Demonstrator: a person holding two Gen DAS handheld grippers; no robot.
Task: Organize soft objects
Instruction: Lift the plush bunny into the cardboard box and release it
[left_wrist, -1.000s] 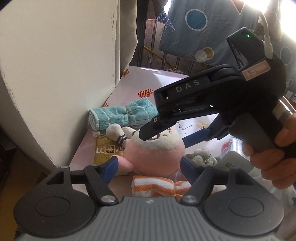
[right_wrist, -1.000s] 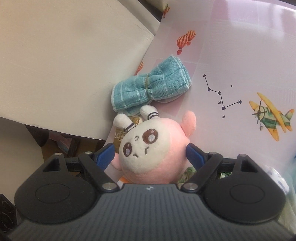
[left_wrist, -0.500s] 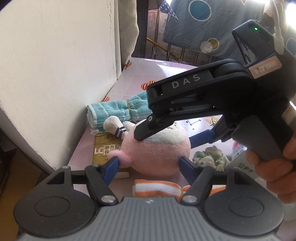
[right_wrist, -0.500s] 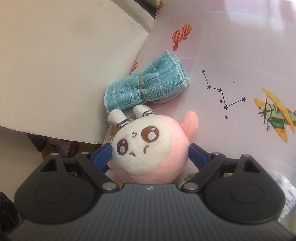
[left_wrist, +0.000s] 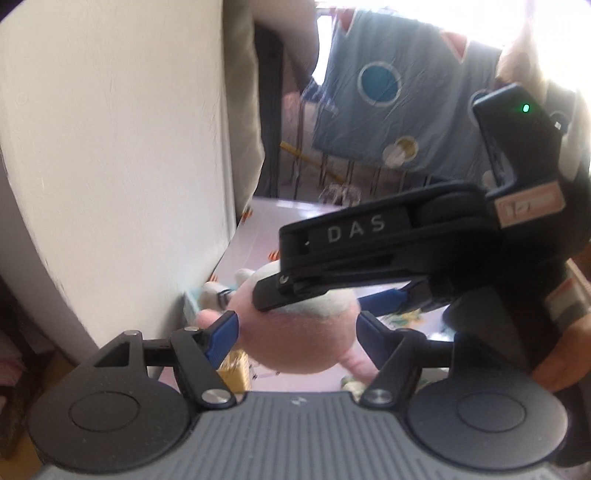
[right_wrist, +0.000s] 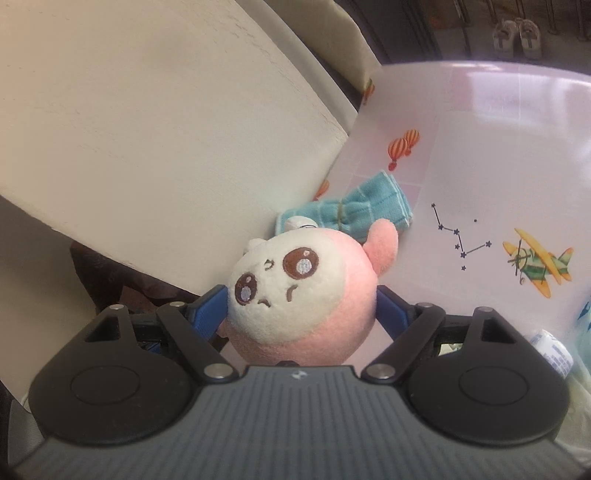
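A: What do the left tongs grip?
B: The pink plush toy, clamped between both blue pads and off the surface.
A: The right tongs?
B: They have just been narrowing onto the same toy, pads at its sides. Beyond it, a teal cloth lies by the wall.

Teal cloth on pink table

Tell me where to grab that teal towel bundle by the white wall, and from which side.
Grip the teal towel bundle at its banded waist, its narrowest part; both ends flare. Come down from the open table side, since the white wall stands close beside its left end.
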